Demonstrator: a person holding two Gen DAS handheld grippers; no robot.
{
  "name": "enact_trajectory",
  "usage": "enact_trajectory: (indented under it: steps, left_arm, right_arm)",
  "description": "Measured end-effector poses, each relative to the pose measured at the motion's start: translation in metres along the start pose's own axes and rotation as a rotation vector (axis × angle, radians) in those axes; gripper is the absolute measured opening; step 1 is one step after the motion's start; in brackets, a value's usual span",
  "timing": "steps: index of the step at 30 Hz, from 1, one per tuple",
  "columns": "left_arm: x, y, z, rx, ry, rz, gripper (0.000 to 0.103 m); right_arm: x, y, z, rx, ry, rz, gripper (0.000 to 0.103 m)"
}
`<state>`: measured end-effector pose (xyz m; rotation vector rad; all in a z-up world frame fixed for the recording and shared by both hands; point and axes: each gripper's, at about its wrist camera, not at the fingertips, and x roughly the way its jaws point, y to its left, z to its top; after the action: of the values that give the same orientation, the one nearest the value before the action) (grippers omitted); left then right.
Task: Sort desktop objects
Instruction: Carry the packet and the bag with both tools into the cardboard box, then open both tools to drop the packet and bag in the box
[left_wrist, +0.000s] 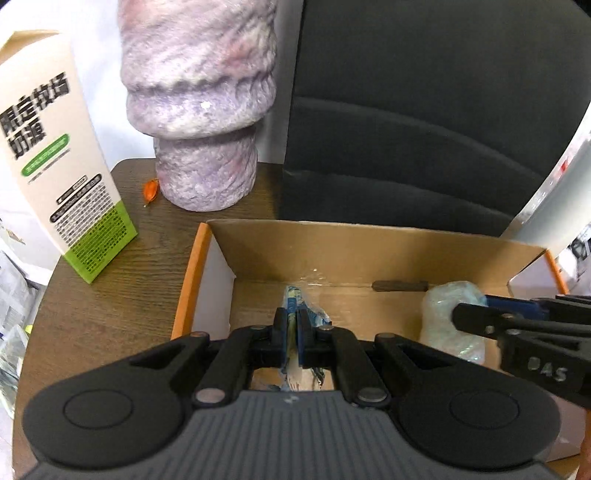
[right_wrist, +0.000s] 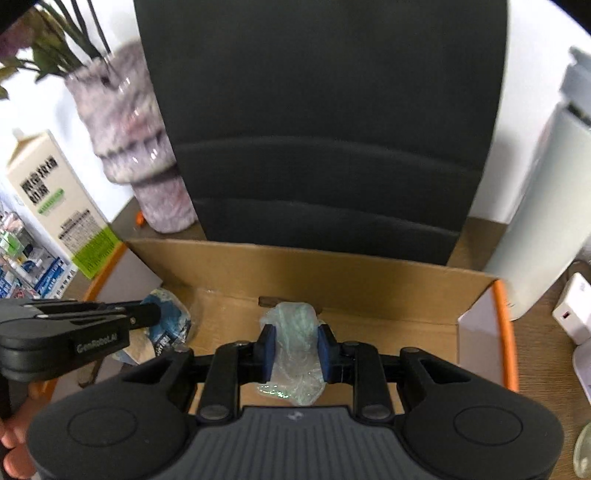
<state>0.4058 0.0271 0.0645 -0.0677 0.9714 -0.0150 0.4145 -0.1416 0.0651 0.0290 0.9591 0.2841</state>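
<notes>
The box (left_wrist: 369, 251) is an open cardboard carton with brown inner walls, an orange outer edge and white side flaps; it sits on the dark wooden desk in front of a black chair back, its opening facing up. A slot handle shows low in its far wall. Over the left part of the box hangs a crumpled blue-and-white wrapper (left_wrist: 295, 306), thin and flattened, pinched upright between blue pads. Over the right part is a pale green, translucent plastic wad (right_wrist: 297, 350), puffy and crinkled, squeezed at its sides so it bulges above and below the pads. Both are within the box's walls.
</notes>
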Motion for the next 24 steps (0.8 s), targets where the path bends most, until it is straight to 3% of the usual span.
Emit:
enact_trajectory:
  steps: [3, 4, 6, 8, 10, 12, 13, 17, 24]
  left_arm:
    - [0.011, -0.002, 0.001, 0.007, 0.031, 0.014, 0.010]
    - [0.014, -0.002, 0.001, -0.001, 0.048, 0.021, 0.020]
    - [0.013, -0.002, 0.000, 0.005, 0.052, 0.009, 0.031]
    - [0.004, -0.003, -0.001, 0.024, 0.031, 0.011, 0.045]
    - [-0.009, -0.003, 0.000, 0.028, 0.010, 0.023, 0.072]
    - [-0.025, -0.002, 0.000, 0.032, -0.005, 0.020, 0.090]
    - [-0.035, -0.003, -0.001, 0.033, -0.015, 0.028, 0.095]
    - [-0.065, -0.009, -0.007, 0.046, -0.020, 0.025, 0.102]
    - [-0.118, -0.008, -0.040, 0.034, -0.068, 0.015, 0.103]
  right_arm:
    - [0.011, -0.001, 0.001, 0.020, 0.003, -0.009, 0.029]
    - [0.011, -0.002, 0.001, 0.032, -0.003, -0.012, 0.031]
    - [0.010, -0.002, 0.001, 0.048, 0.005, -0.035, 0.050]
    - [0.004, -0.003, 0.000, 0.037, 0.020, -0.049, 0.056]
    - [-0.004, 0.001, 0.001, 0.018, 0.007, -0.067, 0.060]
    - [-0.018, 0.001, 0.003, 0.018, -0.010, -0.081, 0.076]
    - [-0.025, 0.000, 0.003, 0.023, -0.021, -0.086, 0.079]
    - [-0.061, -0.002, -0.004, 0.030, -0.067, -0.110, 0.083]
    - [-0.124, 0.003, -0.034, 0.034, -0.135, -0.130, 0.083]
